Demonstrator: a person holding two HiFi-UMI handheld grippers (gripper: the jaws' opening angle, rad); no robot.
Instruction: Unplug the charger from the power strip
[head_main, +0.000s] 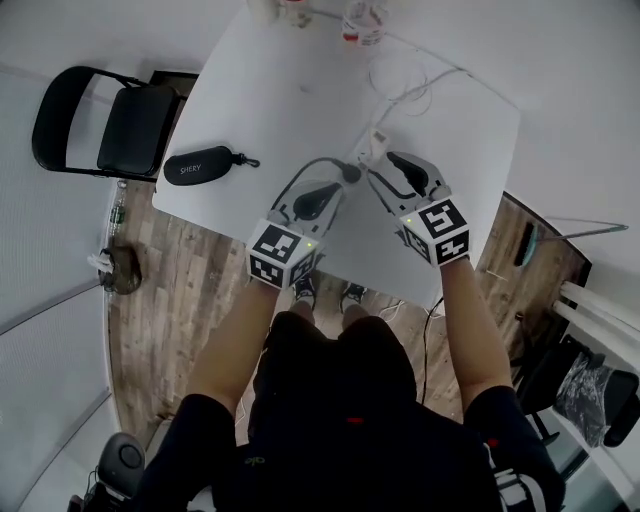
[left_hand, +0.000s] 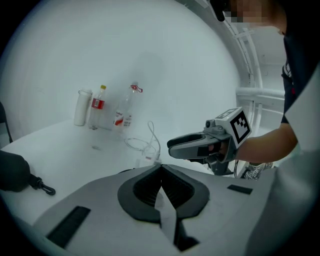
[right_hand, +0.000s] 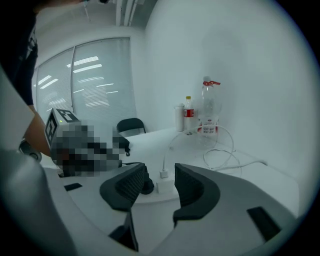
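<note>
A white charger (right_hand: 163, 186) with a white cable stands plugged into the white power strip (right_hand: 159, 196) on the table, next to a black plug (right_hand: 146, 186). In the right gripper view it shows in the gap of my right gripper (right_hand: 160, 180), a little ahead of the pads. That gripper is open and touches nothing. In the head view the power strip (head_main: 372, 150) lies just beyond my right gripper (head_main: 392, 165). My left gripper (head_main: 325, 195) hovers to its left, over the black cable. The left gripper (left_hand: 161, 169) is shut with nothing in it.
A black glasses case (head_main: 200, 165) lies at the table's left edge, with a black chair (head_main: 110, 125) beyond it. Bottles (head_main: 362, 22) and a white cup (left_hand: 82, 107) stand at the far edge. Loose white cable (head_main: 400, 75) coils behind the strip.
</note>
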